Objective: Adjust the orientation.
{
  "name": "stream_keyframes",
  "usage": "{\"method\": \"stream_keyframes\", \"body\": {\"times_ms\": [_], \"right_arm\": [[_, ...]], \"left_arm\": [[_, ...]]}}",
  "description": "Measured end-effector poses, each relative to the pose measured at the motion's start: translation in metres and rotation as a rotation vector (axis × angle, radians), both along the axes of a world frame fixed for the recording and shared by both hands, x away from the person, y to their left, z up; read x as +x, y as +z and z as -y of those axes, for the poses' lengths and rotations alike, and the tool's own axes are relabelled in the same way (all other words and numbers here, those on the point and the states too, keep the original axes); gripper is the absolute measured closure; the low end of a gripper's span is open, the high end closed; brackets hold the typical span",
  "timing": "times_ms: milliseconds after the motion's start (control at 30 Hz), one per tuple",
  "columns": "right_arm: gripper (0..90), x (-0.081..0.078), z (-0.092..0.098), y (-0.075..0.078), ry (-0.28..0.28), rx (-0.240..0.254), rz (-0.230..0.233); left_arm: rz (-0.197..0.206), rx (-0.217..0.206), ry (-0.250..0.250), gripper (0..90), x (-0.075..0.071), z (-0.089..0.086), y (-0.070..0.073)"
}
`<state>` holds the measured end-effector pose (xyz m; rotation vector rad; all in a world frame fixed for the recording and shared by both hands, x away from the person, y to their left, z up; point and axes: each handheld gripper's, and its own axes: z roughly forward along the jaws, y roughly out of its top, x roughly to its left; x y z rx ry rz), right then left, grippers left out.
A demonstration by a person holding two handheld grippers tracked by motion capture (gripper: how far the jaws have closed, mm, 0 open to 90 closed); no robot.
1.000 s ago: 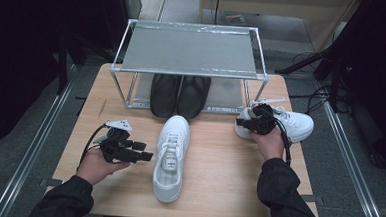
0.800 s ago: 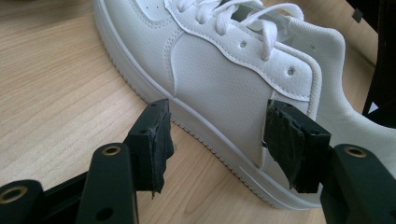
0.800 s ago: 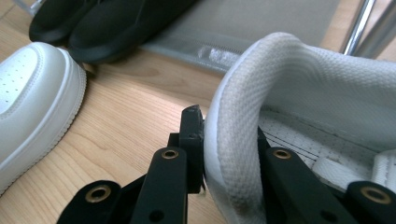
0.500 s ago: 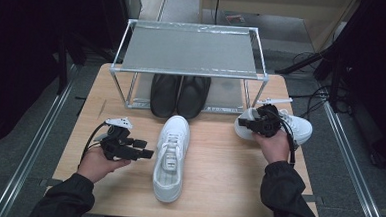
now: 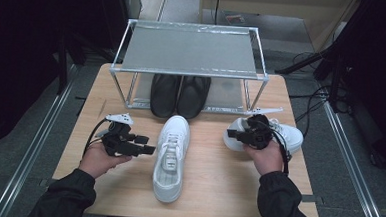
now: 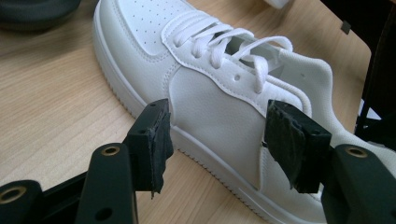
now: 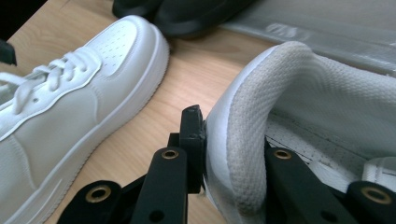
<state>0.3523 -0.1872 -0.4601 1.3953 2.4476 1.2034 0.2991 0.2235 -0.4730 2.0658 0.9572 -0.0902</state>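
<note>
From the high view, a table (image 5: 212, 189) carried a metal rack (image 5: 191, 51) with a pair of black shoes (image 5: 179, 95) tucked under it, a white shoe (image 5: 171, 157) lying lengthwise at the middle with its toe toward the rack, and a second white shoe (image 5: 287, 136) at the right, near the rack's right leg. The right gripper (image 5: 239, 136) met the heel end of that second shoe, but the high view could not tell how its jaws sat. The right gripper view settled it: the jaws pinched the padded heel collar (image 7: 261, 140), one outside the heel and one inside the shoe, and beyond them lay the middle shoe (image 7: 79, 93) and the black toes (image 7: 177, 14). The left gripper (image 5: 146, 148) lay level in the left hand (image 5: 98, 158), aimed at the middle shoe's side and just beside it. The left gripper view showed what the high one did not: its jaws stood spread, framing that shoe's side panel (image 6: 219, 112) below the laces without touching it, with bare wood (image 6: 51, 112) between.
</note>
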Motion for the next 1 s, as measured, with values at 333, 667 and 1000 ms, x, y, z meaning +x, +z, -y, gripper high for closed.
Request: {"method": "stream_keyframes", "body": {"times_ms": [333,667,1000], "right_arm": [[78.3,-0.021,-0.024,-0.004,0.042,-0.012,-0.012],[78.1,-0.043,-0.060,-0.014,0.116,-0.058,-0.007],[78.1,-0.057,-0.083,-0.025,0.134,-0.049,-0.026]], "left_arm": [[0.019,-0.002,-0.009,42.0,0.007,0.004,0.002],[0.024,0.001,-0.035,39.1,0.014,0.010,0.003],[0.013,0.010,-0.053,39.0,0.019,0.016,0.003]]}}
